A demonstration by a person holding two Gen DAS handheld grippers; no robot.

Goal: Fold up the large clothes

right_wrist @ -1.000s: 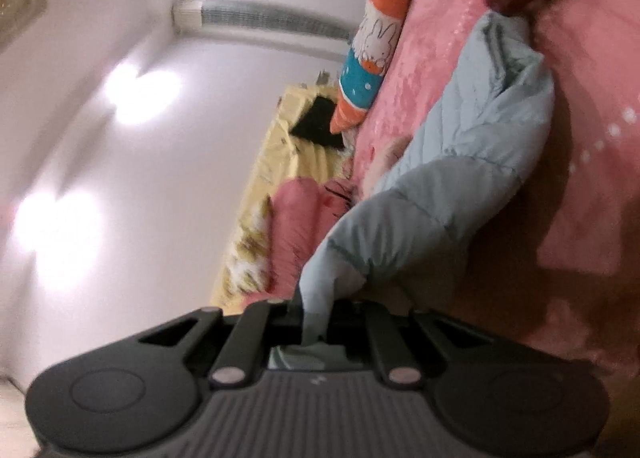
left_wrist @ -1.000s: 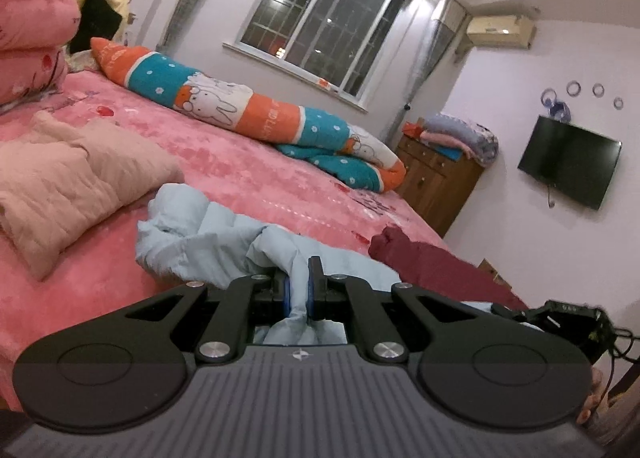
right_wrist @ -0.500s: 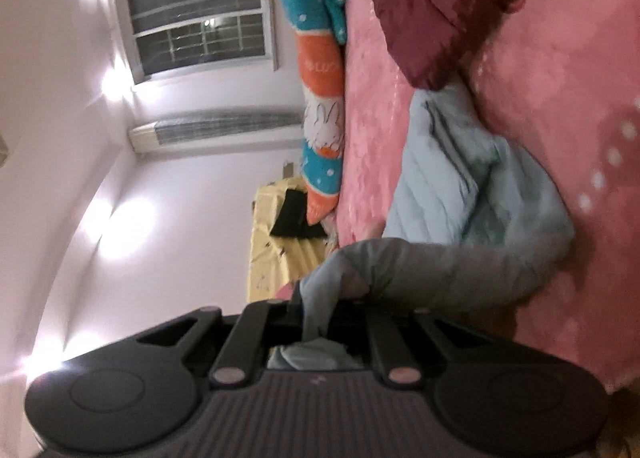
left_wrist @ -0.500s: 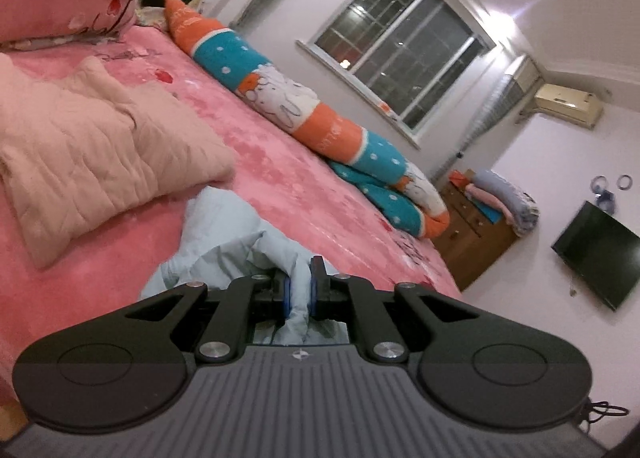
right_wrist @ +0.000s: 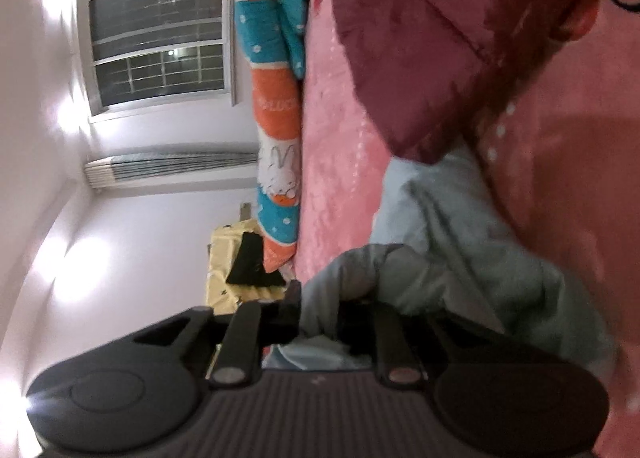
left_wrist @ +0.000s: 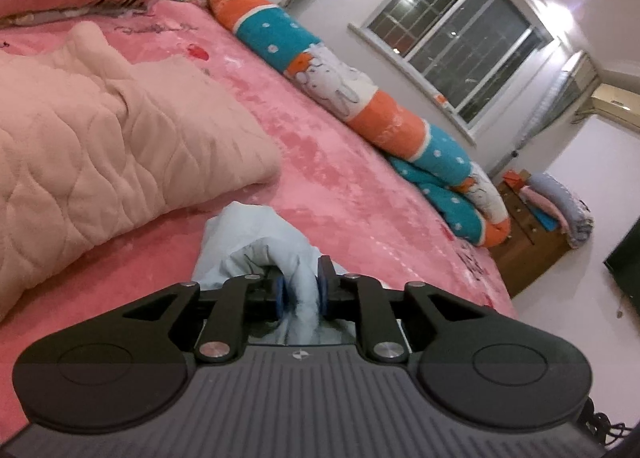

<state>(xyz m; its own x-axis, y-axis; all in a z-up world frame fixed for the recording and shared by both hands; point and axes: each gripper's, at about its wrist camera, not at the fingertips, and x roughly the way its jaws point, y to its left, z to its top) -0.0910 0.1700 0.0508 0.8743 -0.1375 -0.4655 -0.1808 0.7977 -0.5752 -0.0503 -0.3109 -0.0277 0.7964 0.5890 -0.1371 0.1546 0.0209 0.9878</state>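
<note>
- The pale blue garment [left_wrist: 256, 242] lies bunched on the pink bedspread [left_wrist: 340, 185], low and centre in both views.
- The left gripper [left_wrist: 301, 294] has a fold of it between its blue pads, jaws opening.
- The right gripper [right_wrist: 320, 314] is likewise opening with cloth between its jaws.
- This looks like letting go after laying a fold down.
- Next calls for drawing both grippers clear without dragging cloth, avoiding the maroon garment [right_wrist: 440, 37] and the peach quilted garment [left_wrist: 100, 145].

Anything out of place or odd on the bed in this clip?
Nothing damaged or spilled. The light blue garment lies bunched on the pink bedspread, not flat, with fabric between both the left gripper and right gripper as their jaws open. A maroon garment lies beside it.
</note>
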